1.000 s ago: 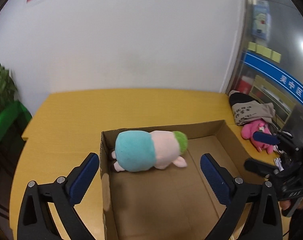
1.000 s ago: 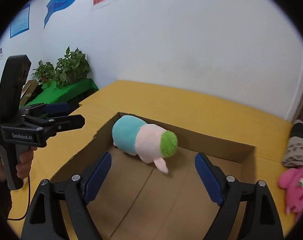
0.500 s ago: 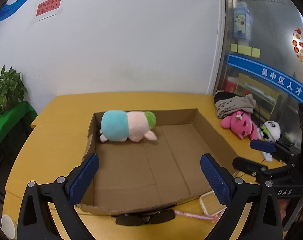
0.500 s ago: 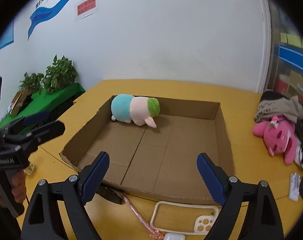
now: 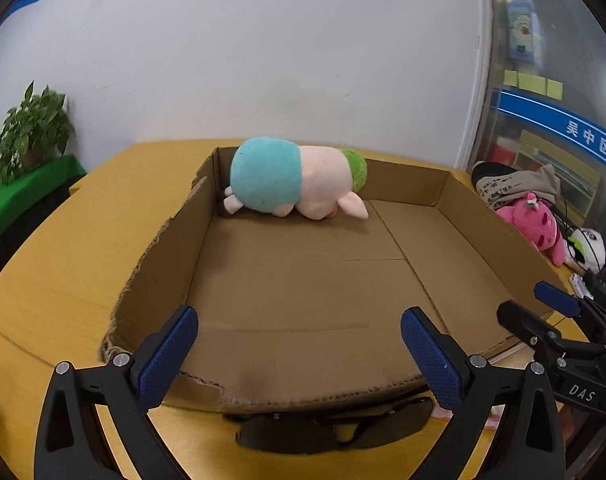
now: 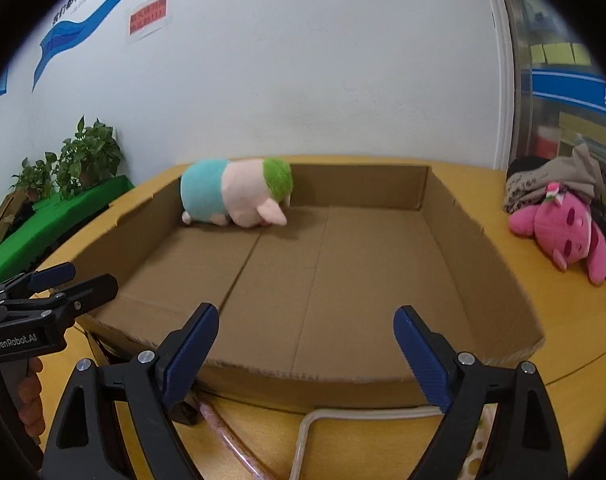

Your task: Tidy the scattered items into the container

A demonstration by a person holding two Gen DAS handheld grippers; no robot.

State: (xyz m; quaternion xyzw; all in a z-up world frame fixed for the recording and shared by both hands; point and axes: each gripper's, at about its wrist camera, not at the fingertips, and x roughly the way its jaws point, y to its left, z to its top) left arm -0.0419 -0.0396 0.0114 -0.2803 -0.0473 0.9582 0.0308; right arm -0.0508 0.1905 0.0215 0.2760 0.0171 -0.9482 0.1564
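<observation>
left tongs [image 5: 299,354]: jaws spread wide, nothing between them, hovering at the near edge of the box
right tongs [image 6: 306,350]: jaws wide apart too, nothing held, over the near wall of the box
box [image 5: 171,248]: shallow open cardboard tray on the yellow surface [image 5: 55,280]; near wall ragged
plush in box [image 5: 291,184]: teal/pink/green toy lying on its side in the far-left corner, touching the far wall
sunglasses [image 5: 331,426]: dark, on the surface just beside the near wall, outside the box
phone case [image 6: 315,420]: clear, near edge, outside the box; partly hidden by the right tongs
pink plush [image 6: 563,228]: on the surface right of the box, apart from it
grey cloth [image 6: 551,184]: bunched up just behind the pink plush
</observation>
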